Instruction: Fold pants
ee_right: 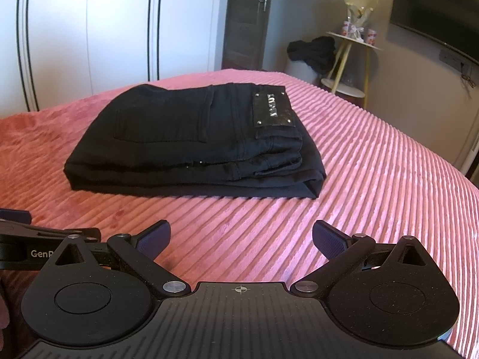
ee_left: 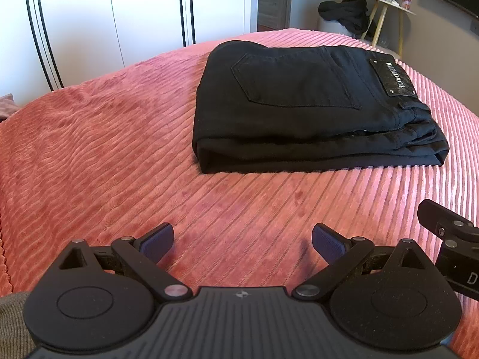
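The black pants lie folded in a compact stack on the pink ribbed bedspread, back pocket and a shiny waist label on top. They also show in the right wrist view. My left gripper is open and empty, above the bedspread, well short of the pants. My right gripper is open and empty too, at a similar distance. Part of the right gripper shows at the right edge of the left wrist view, and part of the left gripper at the left edge of the right wrist view.
White wardrobe doors stand behind the bed. A small round side table with gift items, a pile of dark clothes, a dark door and a wall television are at the far right.
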The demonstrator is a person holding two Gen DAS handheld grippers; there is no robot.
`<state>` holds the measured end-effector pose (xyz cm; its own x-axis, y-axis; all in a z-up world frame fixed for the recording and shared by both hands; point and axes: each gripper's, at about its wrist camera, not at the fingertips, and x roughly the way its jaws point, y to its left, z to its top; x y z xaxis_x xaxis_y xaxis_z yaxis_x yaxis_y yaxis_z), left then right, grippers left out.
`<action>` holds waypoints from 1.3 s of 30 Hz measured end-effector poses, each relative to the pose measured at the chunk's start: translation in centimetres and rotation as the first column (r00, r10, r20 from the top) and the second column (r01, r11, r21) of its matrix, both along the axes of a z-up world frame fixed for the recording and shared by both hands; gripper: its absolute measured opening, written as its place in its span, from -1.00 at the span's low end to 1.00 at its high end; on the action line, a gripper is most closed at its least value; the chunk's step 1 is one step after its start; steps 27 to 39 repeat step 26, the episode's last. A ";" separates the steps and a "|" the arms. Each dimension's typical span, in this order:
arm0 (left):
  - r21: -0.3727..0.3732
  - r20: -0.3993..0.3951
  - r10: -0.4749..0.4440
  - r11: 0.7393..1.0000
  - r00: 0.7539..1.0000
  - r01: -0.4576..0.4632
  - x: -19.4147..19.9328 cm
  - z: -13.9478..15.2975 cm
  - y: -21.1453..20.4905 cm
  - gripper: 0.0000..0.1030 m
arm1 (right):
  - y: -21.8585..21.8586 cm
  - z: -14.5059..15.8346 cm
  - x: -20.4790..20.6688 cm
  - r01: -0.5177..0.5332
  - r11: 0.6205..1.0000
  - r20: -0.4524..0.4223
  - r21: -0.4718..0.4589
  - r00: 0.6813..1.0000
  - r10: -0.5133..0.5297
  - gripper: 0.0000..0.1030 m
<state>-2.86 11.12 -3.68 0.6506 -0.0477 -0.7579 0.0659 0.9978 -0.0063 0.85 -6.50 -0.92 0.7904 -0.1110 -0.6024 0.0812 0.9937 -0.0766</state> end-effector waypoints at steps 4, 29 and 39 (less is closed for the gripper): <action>-0.002 0.004 0.001 1.000 1.000 -0.001 -0.1 0.1 0.0 0.92 | 0.0 0.0 -0.1 -0.001 1.000 0.002 0.000 1.000 0.001 1.00; 0.005 0.033 0.006 1.000 0.999 -0.006 -0.3 0.3 -0.1 0.92 | 0.0 0.2 -0.2 0.007 1.000 0.005 0.004 1.000 -0.007 1.00; 0.005 0.033 0.006 1.000 0.999 -0.006 -0.3 0.3 -0.1 0.92 | 0.0 0.2 -0.2 0.007 1.000 0.005 0.004 1.000 -0.007 1.00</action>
